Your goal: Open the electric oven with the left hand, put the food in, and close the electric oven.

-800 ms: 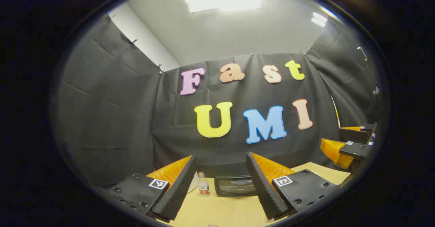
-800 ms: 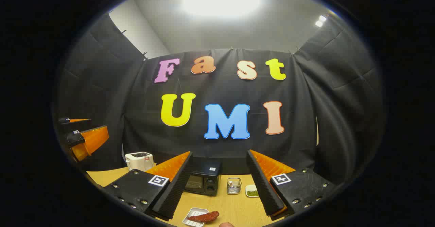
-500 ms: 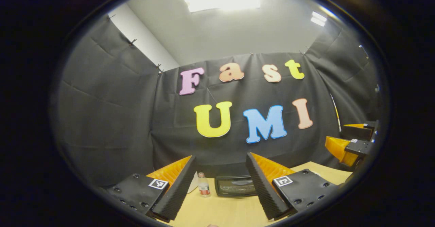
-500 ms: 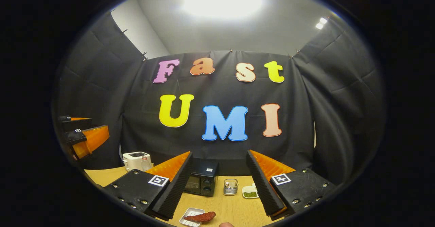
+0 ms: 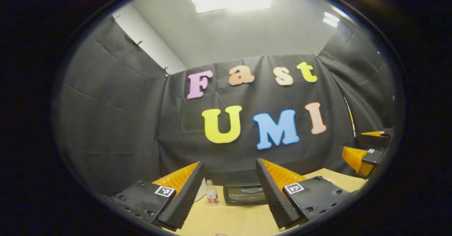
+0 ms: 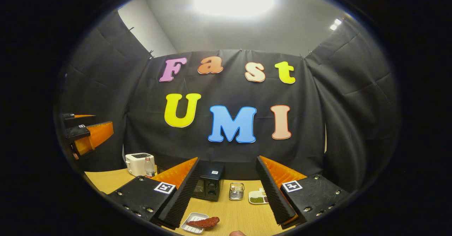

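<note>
We see nothing done yet | oven (image 5: 245, 194) door shut | food (image 6: 203, 222) on its tray (image 6: 190, 228) | left gripper (image 5: 229, 193) wide, empty | right gripper (image 6: 226, 193) wide, empty | all steps remain

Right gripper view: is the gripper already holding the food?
No. The right gripper is open with nothing between its fingers, and the reddish food lies on its white tray on the table below.
</note>
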{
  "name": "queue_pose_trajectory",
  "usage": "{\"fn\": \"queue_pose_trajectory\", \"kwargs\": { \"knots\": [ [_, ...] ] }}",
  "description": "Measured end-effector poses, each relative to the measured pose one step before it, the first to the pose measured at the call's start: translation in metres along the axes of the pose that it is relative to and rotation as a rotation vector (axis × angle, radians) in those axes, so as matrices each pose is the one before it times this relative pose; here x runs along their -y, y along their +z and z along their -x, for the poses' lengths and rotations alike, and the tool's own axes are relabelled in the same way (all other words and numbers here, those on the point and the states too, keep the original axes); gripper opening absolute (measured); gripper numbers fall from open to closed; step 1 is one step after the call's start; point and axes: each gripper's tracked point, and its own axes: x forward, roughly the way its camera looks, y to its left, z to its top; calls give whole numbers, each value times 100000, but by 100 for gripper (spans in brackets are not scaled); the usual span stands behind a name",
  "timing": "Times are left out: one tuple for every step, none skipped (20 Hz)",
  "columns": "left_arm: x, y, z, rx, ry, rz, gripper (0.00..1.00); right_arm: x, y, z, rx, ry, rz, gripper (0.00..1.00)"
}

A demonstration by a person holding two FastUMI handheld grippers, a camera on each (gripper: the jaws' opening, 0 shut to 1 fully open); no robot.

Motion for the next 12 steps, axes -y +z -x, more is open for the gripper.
{"fn": "queue_pose_trajectory", "kwargs": {
  "knots": [
    [20, -248, -68, -390, 33, -259, 100, 210, -45, 50, 229, -75, -201, 94],
    [238, -116, -173, -385, -242, 73, 100, 304, 30, 20, 453, -361, 15, 94],
    [361, -301, -168, -549, -387, 280, 100, 419, -80, -89, 300, -470, -177, 94],
    [391, -203, -224, -478, -164, 340, 100, 202, 27, 12, 170, -19, -457, 94],
    [192, -243, -273, -644, -25, 486, 100, 199, -60, -104, 151, -128, -749, 94],
    [294, -220, -298, -549, 290, 593, 100, 198, -41, -11, 163, 385, -1060, 94],
    [276, -177, -323, -468, 85, 1158, 100, -45, -133, -81, -67, 789, -925, 94],
    [530, -374, -377, -558, -463, 1694, 100, 116, -135, -27, -64, 753, -613, 94],
    [306, -231, -360, -491, 140, 1133, 100, 83, -68, 51, 374, 1145, -593, 94],
    [50, -185, -540, -389, 811, 76, 100, -69, 62, -47, 625, 1260, -448, 94],
    [143, -297, -614, -205, 489, -348, 100, 56, 61, -40, 831, 1182, -172, 94],
    [168, -115, -626, 54, 241, -698, 100, 61, 66, -110, 819, 882, 90, 94]
  ]
}}
